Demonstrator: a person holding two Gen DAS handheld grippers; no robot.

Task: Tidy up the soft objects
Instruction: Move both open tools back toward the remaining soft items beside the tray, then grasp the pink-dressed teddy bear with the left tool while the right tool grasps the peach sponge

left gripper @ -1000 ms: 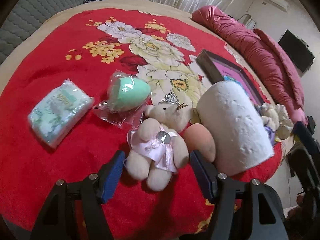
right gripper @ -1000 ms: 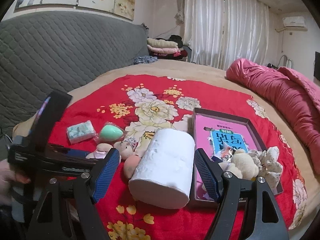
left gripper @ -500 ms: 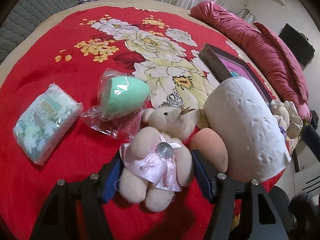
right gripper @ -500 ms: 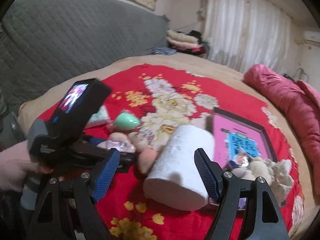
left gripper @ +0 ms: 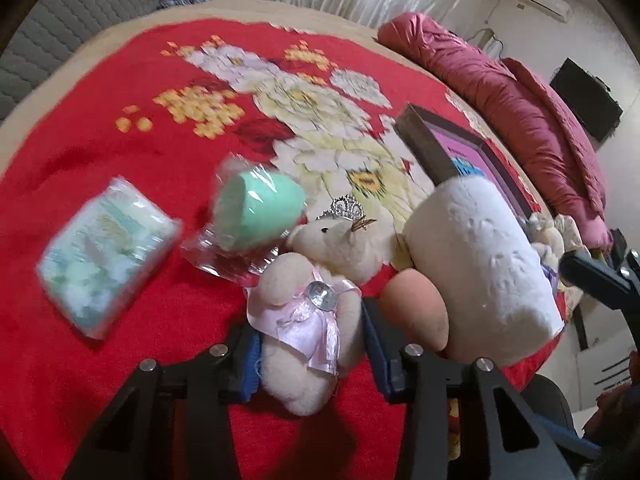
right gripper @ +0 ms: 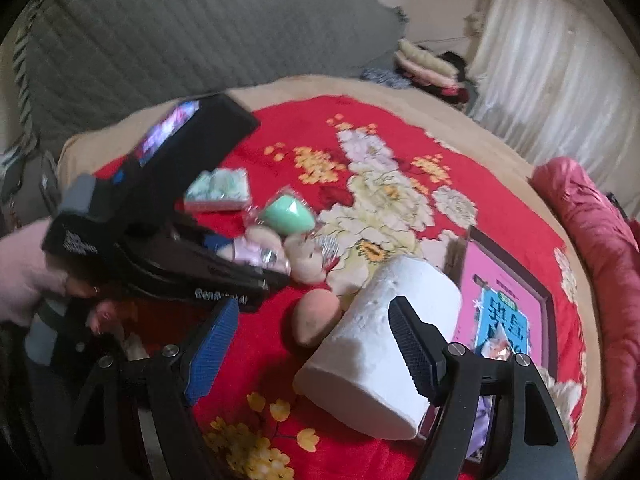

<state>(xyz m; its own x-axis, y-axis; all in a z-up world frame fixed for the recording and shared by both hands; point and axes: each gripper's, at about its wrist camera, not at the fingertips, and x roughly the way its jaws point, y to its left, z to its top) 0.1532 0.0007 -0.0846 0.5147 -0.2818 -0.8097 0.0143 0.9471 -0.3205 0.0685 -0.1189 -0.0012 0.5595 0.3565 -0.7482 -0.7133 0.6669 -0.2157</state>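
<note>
Teddy bear (left gripper: 308, 320) in pink satin dress with tiara lies on the red floral blanket (left gripper: 120, 120), body now squeezed between both blue pads of the left gripper (left gripper: 308, 348); a second ago the jaws stood wide with the bear clear of both pads, since then they have just been closing and now press its sides, so clenched on the bear. Bear's head points away from the gripper, legs toward the camera. Orange makeup sponge (left gripper: 416, 312) sits just beside the right-side finger, touching the white tissue roll (left gripper: 480, 272) lying on its side. Green makeup sponge in clear wrap (left gripper: 256, 216) just past the bear's head, tissue pack (left gripper: 104, 256) well off to the left. Dark tray with pink book (left gripper: 468, 152) behind the roll, another plush (left gripper: 552, 236) at its near end. Right gripper (right gripper: 316, 344) hangs released above the blanket, jaws wide, nothing between pads; tissue roll (right gripper: 380, 344) partly behind its right finger; view has rolled since earlier frame. A hand (right gripper: 24, 272) holds the left gripper's body
</note>
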